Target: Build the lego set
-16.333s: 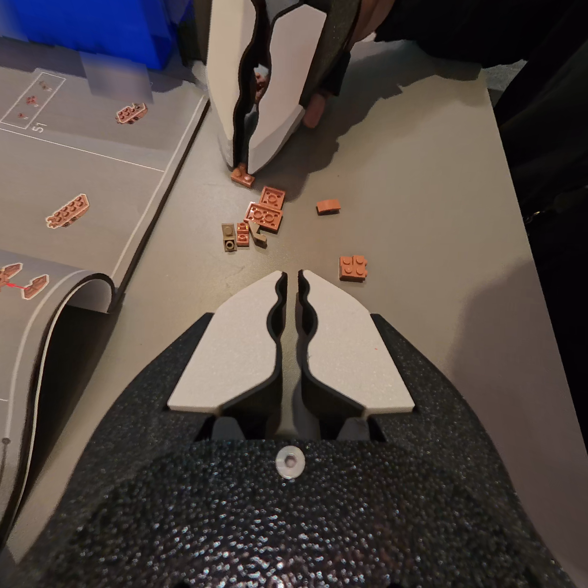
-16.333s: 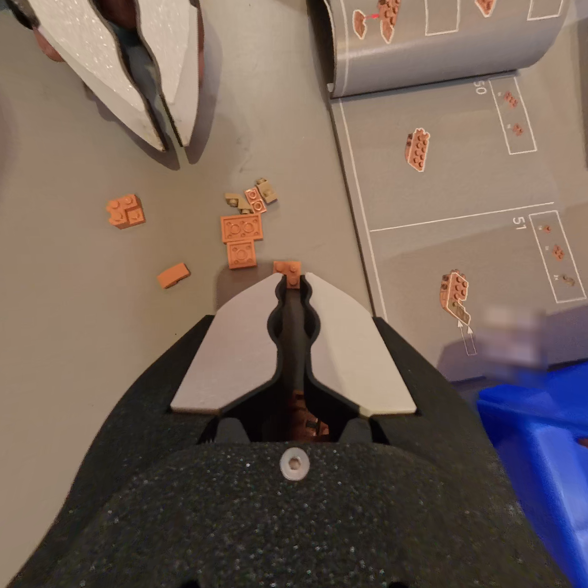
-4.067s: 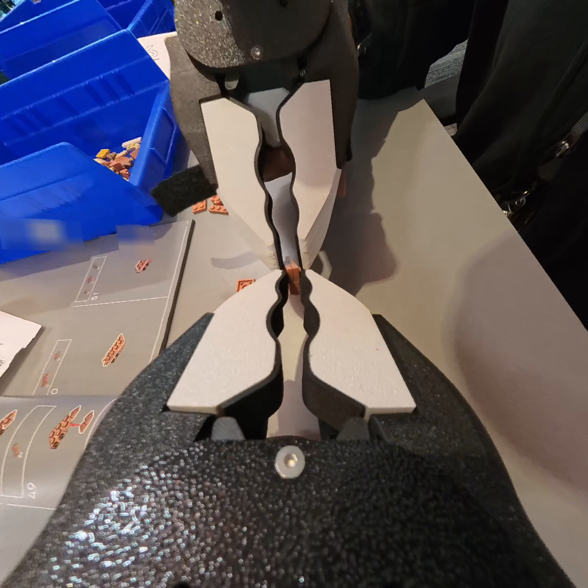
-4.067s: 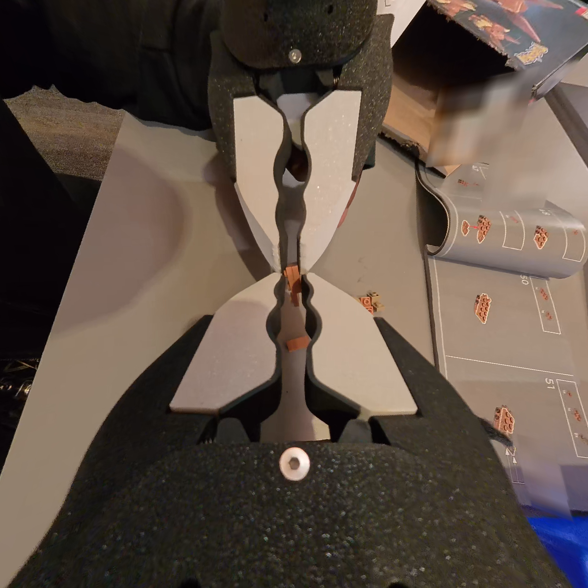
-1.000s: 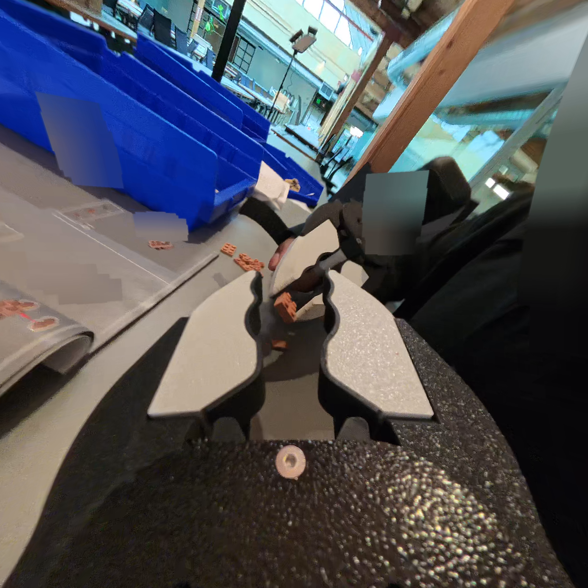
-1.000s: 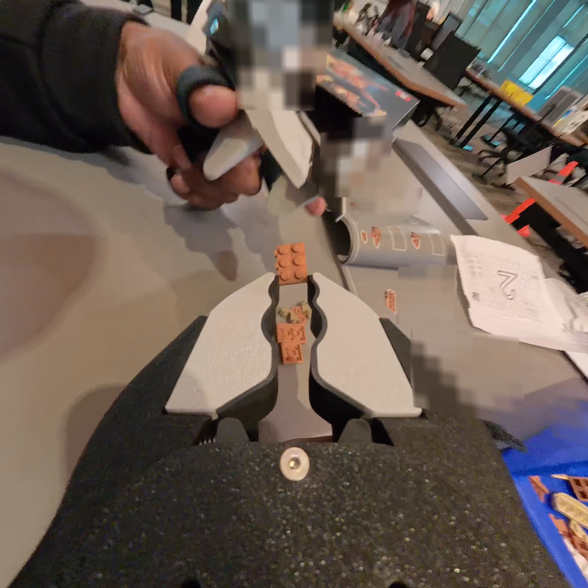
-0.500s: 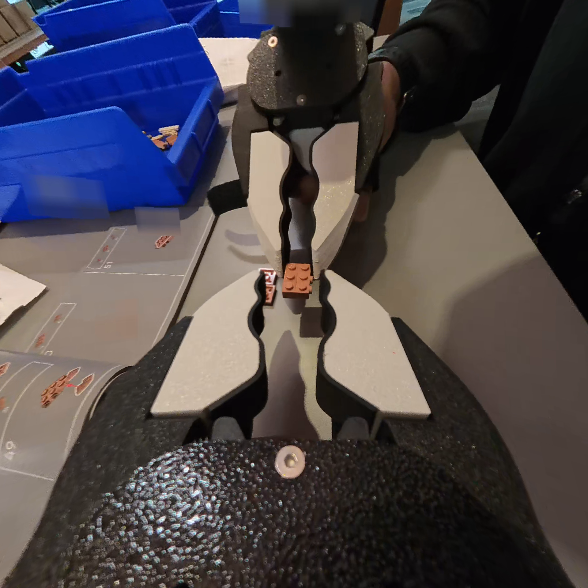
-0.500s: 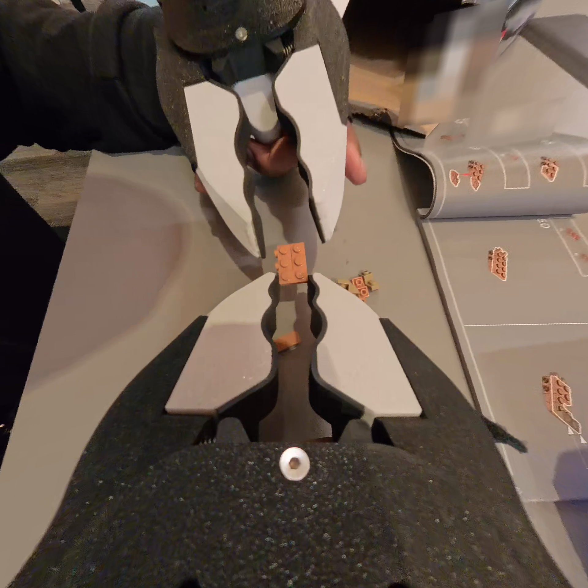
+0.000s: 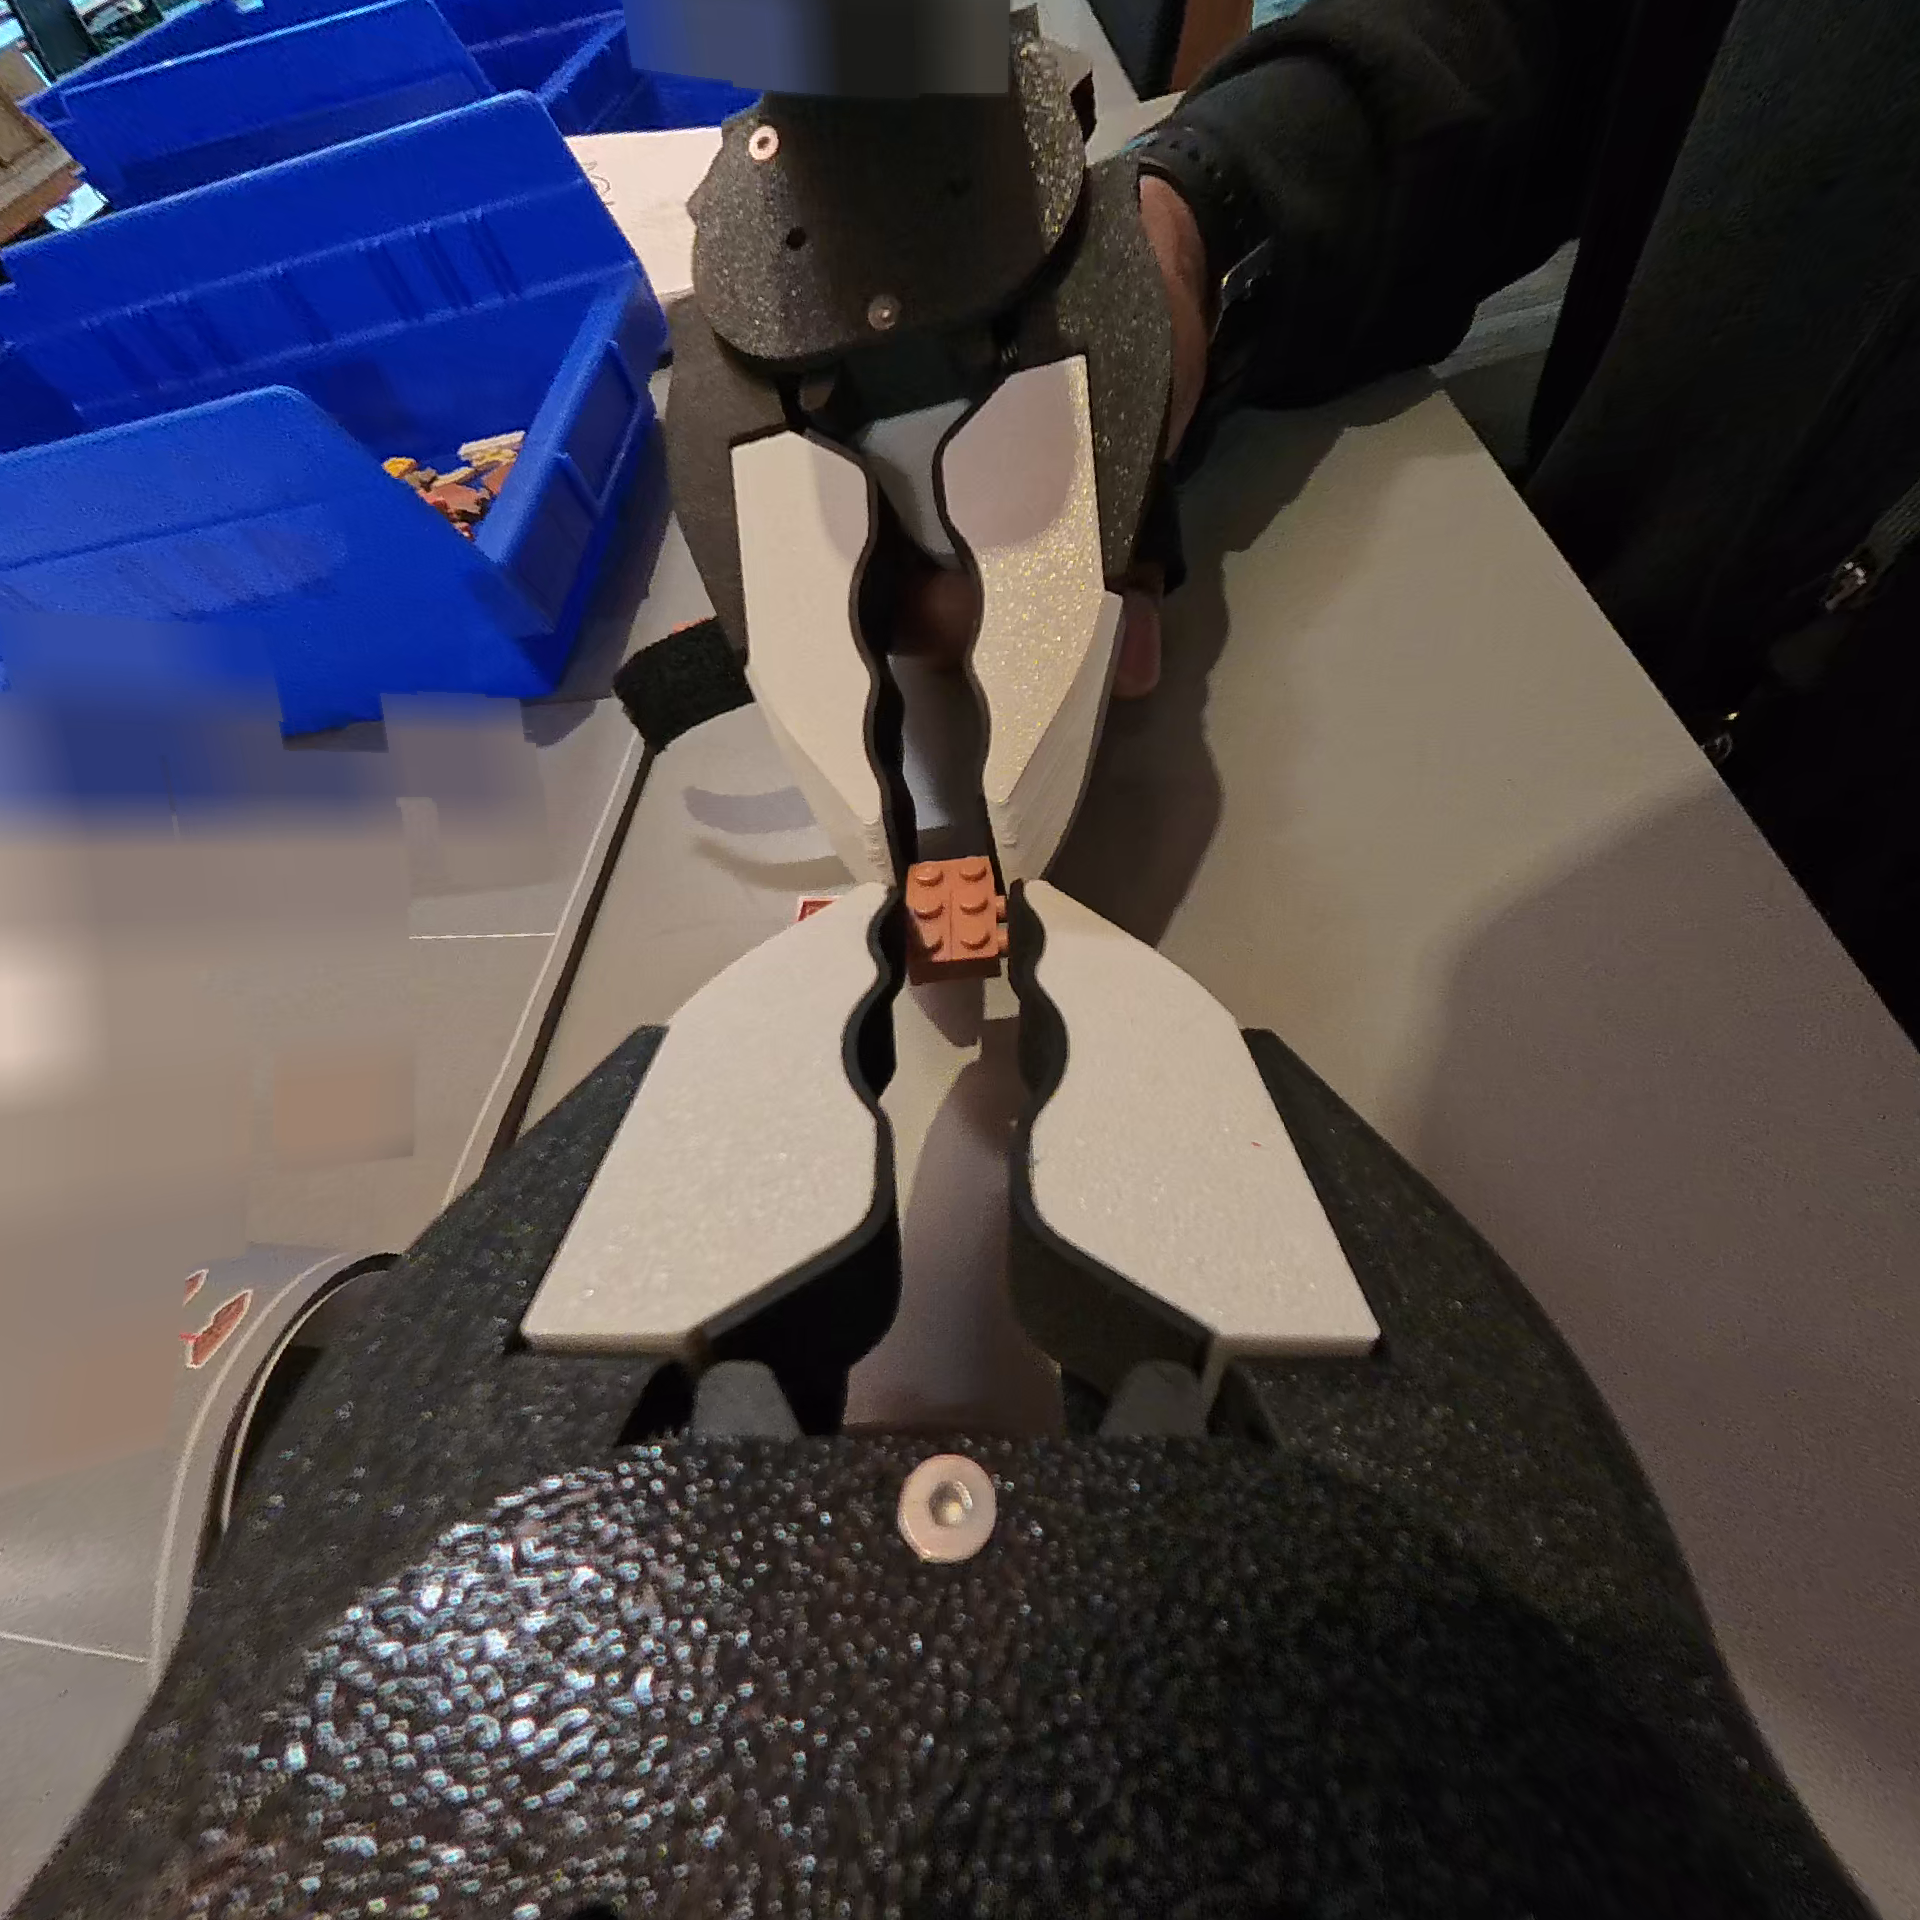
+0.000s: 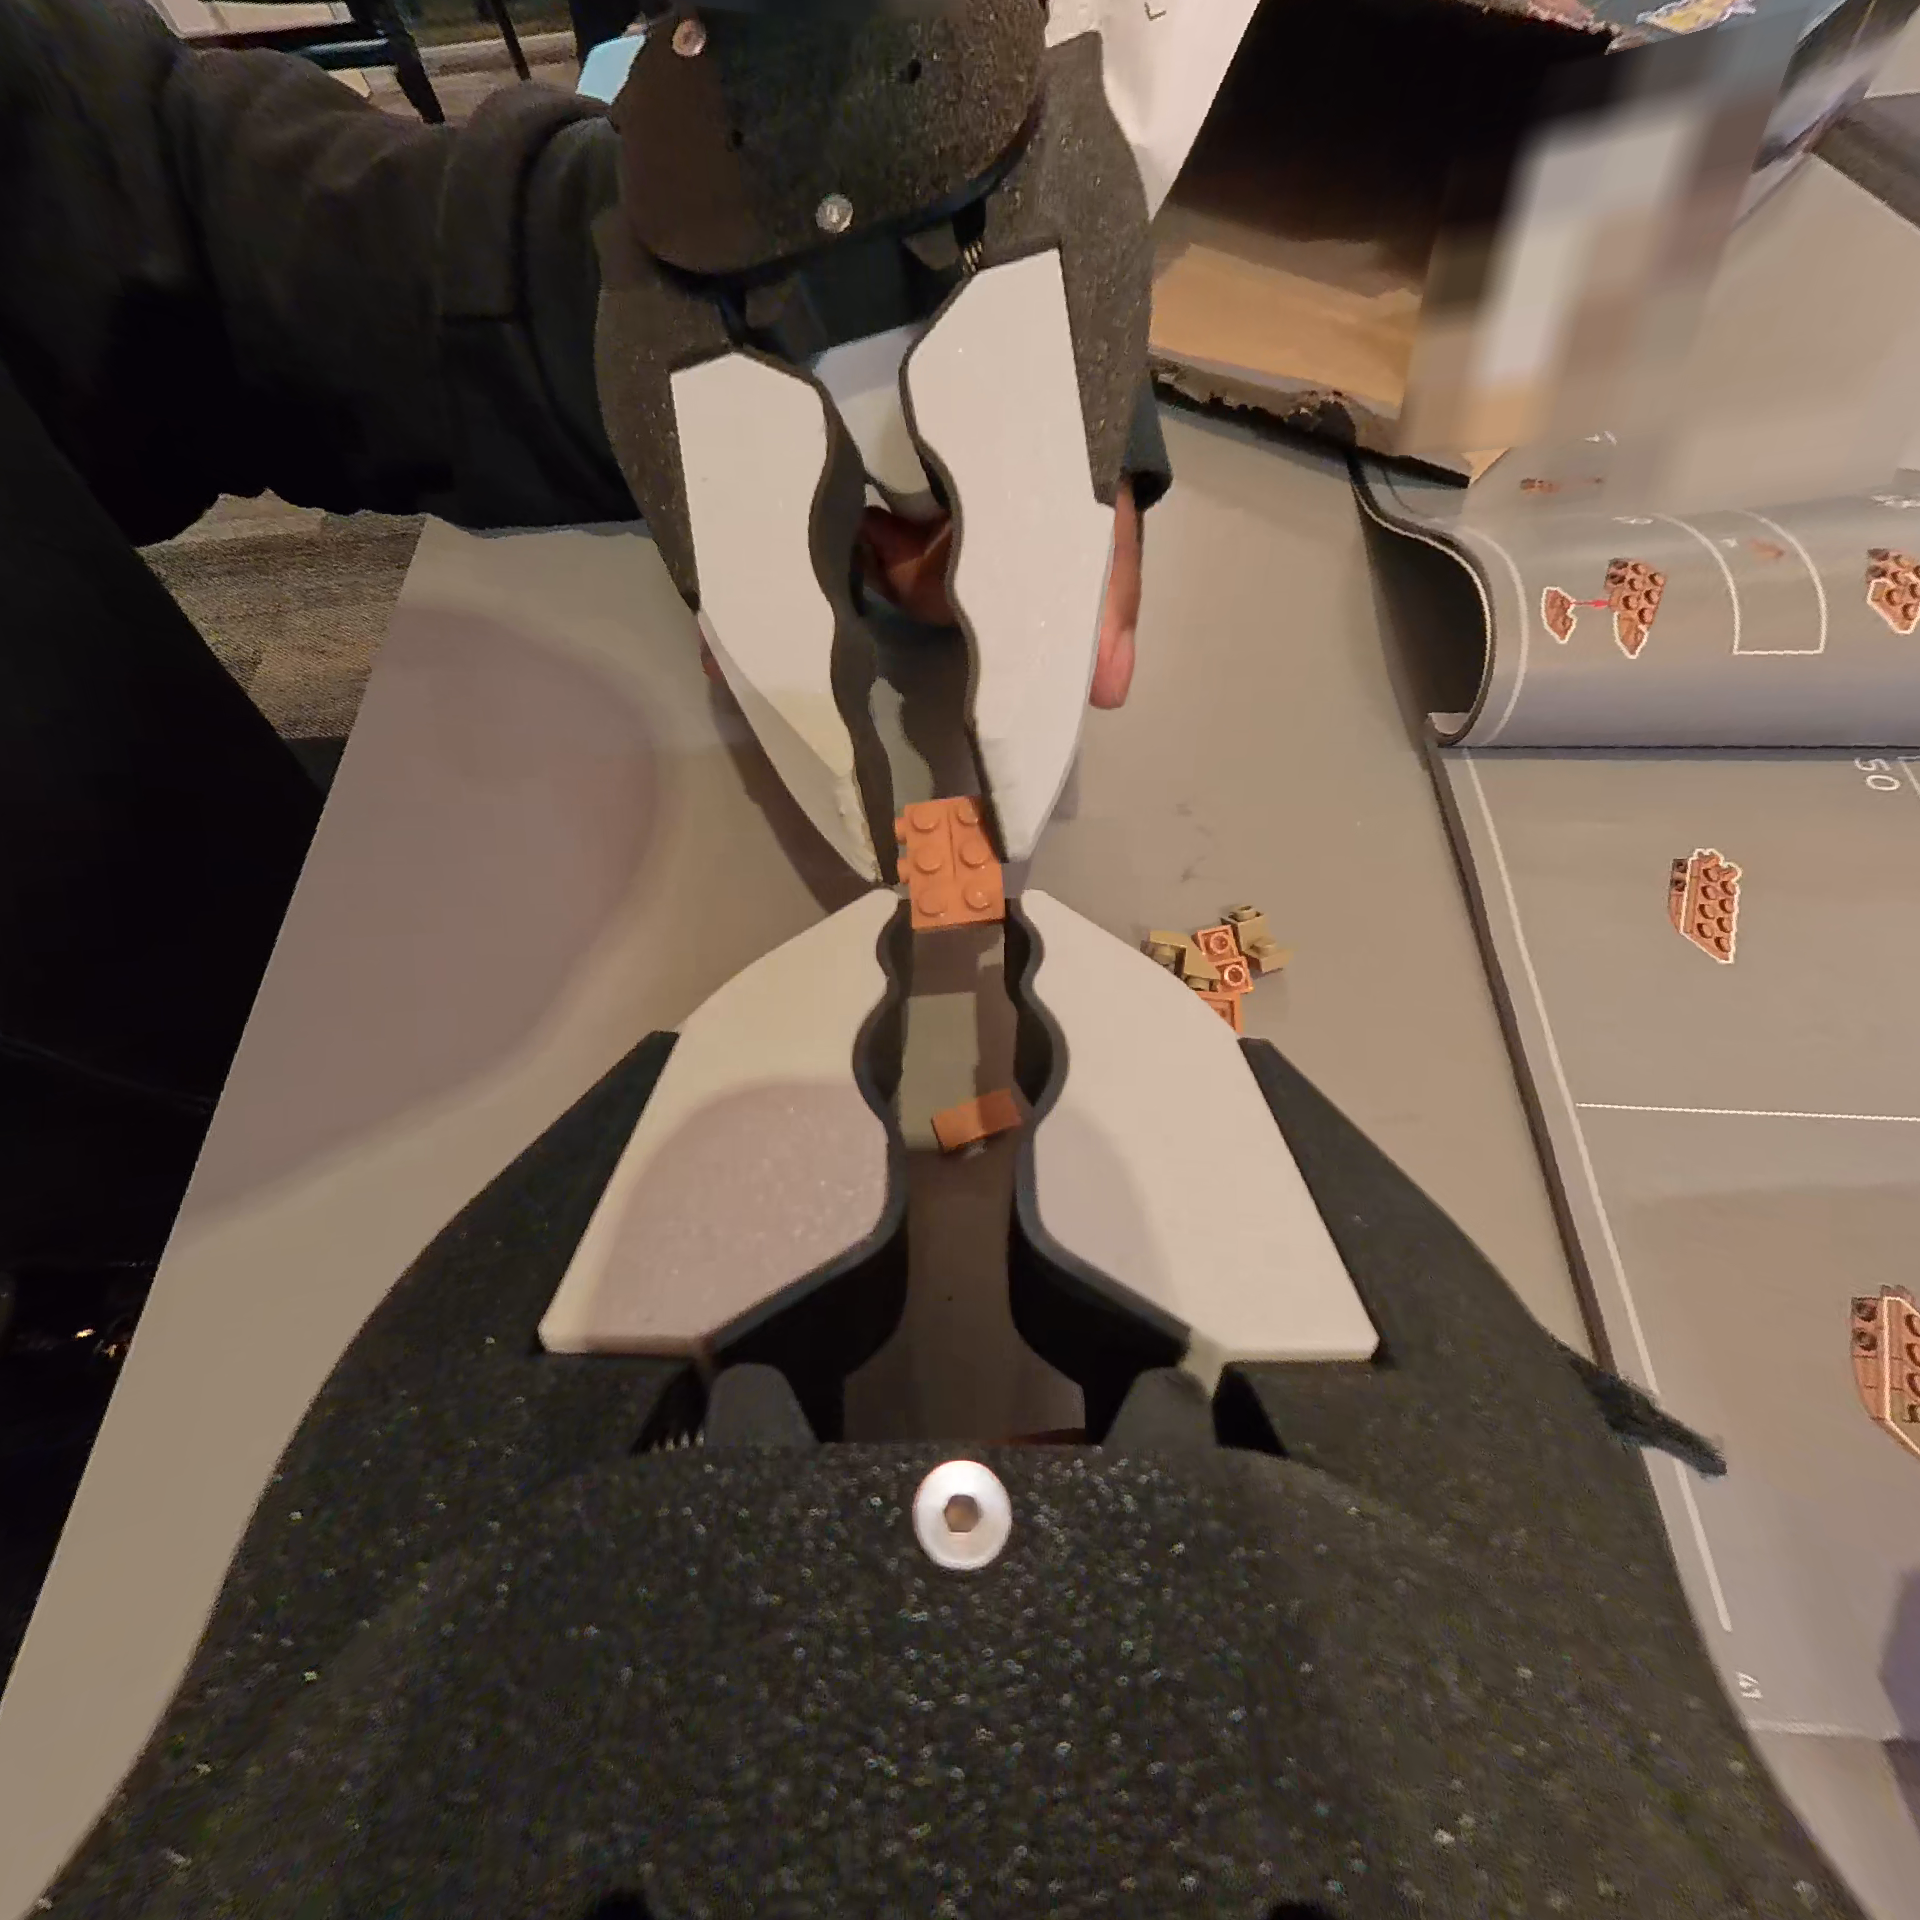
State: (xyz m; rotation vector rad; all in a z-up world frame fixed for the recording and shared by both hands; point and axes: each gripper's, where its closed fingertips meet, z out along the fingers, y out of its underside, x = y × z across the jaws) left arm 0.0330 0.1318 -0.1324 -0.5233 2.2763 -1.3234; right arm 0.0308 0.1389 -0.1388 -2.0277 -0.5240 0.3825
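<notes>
bins (image 9: 312,436): blue, at the far left of the left wrist view, loose pieces lying in the nearest one. No risk to them unless the grippers swing wide.

booklet (image 10: 1714,935): grey pages open flat on the table (image 9: 1455,831), one page curled up. If the brick drops it may bounce onto the pages and slide.

left gripper (image 9: 951,914): its fingers are narrowed on the near end of the brick; the left pad looks pressed to the brick's side, while on the right only two small side pegs appear to meet the pad. That thin contact could let the brick pivot or pop out.

brick (image 9: 956,920): orange-brown, studs up, made of stacked or joined pieces, held in the air above the table between the two grippers, which face each other tip to tip. Any pull, twist or uneven squeeze from either side could split the pieces apart or flip the whole thing out.

right gripper (image 10: 951,914): pinches the other end of the same brick between its fingertips (image 10: 1049,925). The hold is only at the very tips, so a small tilt could lose it; how deep the brick sits I cannot quite tell.

loose piece (image 10: 977,1122): a small orange part on the table under the right gripper's fingers. A dropped brick could knock it away.

small pile (image 10: 1216,956): tan and orange bits lying just right of the right gripper. A low sweep of the fingers could scatter them.
</notes>
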